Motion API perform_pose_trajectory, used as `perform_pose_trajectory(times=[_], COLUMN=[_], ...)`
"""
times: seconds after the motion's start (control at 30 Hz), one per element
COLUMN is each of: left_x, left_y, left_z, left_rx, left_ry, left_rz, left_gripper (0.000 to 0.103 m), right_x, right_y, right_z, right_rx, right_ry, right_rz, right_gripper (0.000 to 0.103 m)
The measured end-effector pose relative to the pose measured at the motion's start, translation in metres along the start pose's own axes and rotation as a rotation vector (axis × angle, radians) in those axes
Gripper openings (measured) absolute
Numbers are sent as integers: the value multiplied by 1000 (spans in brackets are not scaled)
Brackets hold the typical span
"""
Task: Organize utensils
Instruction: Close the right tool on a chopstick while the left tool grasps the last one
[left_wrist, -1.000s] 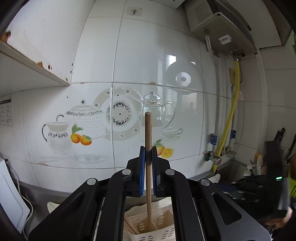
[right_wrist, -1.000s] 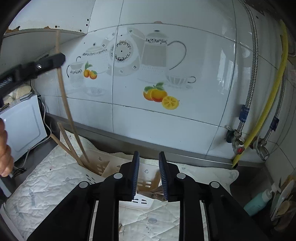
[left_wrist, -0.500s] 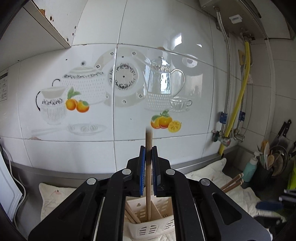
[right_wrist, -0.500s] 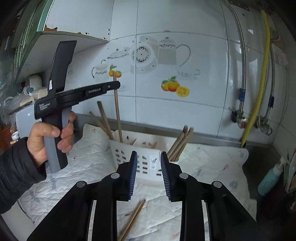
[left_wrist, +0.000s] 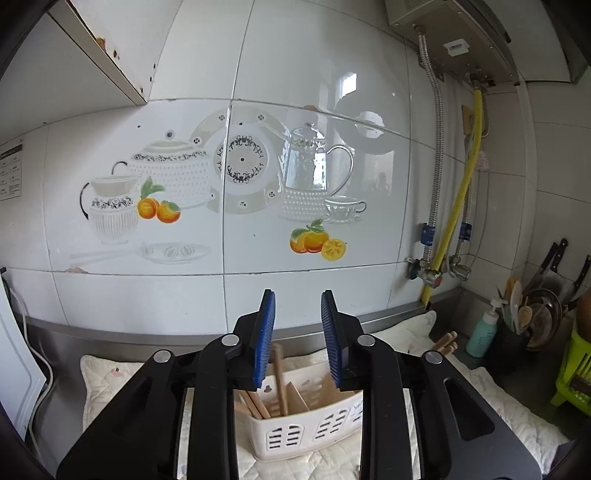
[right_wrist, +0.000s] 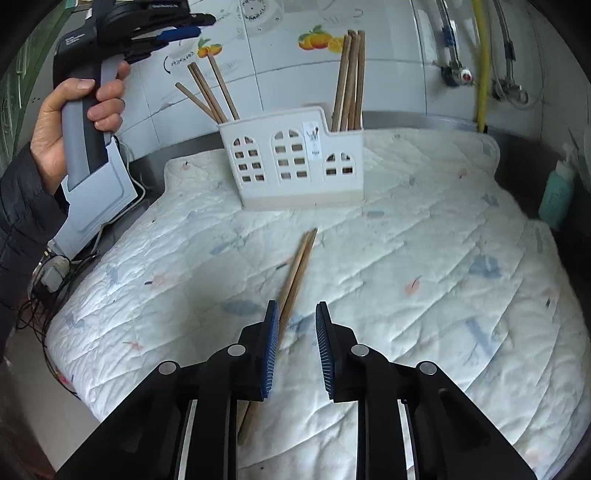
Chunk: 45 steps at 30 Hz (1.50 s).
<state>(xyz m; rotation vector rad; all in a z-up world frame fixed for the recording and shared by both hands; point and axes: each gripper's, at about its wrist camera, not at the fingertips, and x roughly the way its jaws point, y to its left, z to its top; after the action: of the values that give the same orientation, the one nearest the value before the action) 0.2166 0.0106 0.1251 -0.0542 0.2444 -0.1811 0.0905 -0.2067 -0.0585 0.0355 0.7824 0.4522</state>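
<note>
utensil holder (right_wrist: 291, 166): white, arched cut-outs
chopsticks (right_wrist: 295, 273): light brown wood
quilted mat (right_wrist: 424, 266): white, faint coloured flecks
gripper pads (left_wrist: 266, 339): blue

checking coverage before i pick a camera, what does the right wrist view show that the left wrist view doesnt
Only the right wrist view: two loose wooden chopsticks lying on the white quilted mat, under the open right gripper, and the hand holding the left gripper.

Only the left wrist view: the black crock of kitchen tools and the knives on the wall.

Both: the white plastic utensil caddy with upright chopsticks, the teal bottle and the yellow hose.
</note>
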Motion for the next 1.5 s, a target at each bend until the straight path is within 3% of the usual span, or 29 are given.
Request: perform_pose_trajectory(times=[0.1, 0.4, 0.57, 1.1, 1.3, 1.5], left_x=[-18, -66, -91, -126, -130, -132], left_y=[0, 10, 18, 44, 35, -1], left_z=[-6, -36, -60, -123, -150, -184], left_rx=[-9, -14, -34, -137, -161, -147], left_ry=[-6, 9, 21, 135, 204, 280], left_rz=[3, 24, 40, 60, 17, -26], left_gripper=[47, 47, 54, 55, 55, 53], right_x=[7, 9, 10, 20, 13, -13], right_y=[5, 12, 17, 30, 25, 15], right_z=[-20, -48, -47, -49, -52, -49], right_rx=[32, 113, 108, -2, 6, 16], right_ry=[37, 59, 63, 49, 13, -27], right_rz=[3, 17, -7, -112, -84, -81], right_gripper=[16, 11, 11, 8, 6, 6])
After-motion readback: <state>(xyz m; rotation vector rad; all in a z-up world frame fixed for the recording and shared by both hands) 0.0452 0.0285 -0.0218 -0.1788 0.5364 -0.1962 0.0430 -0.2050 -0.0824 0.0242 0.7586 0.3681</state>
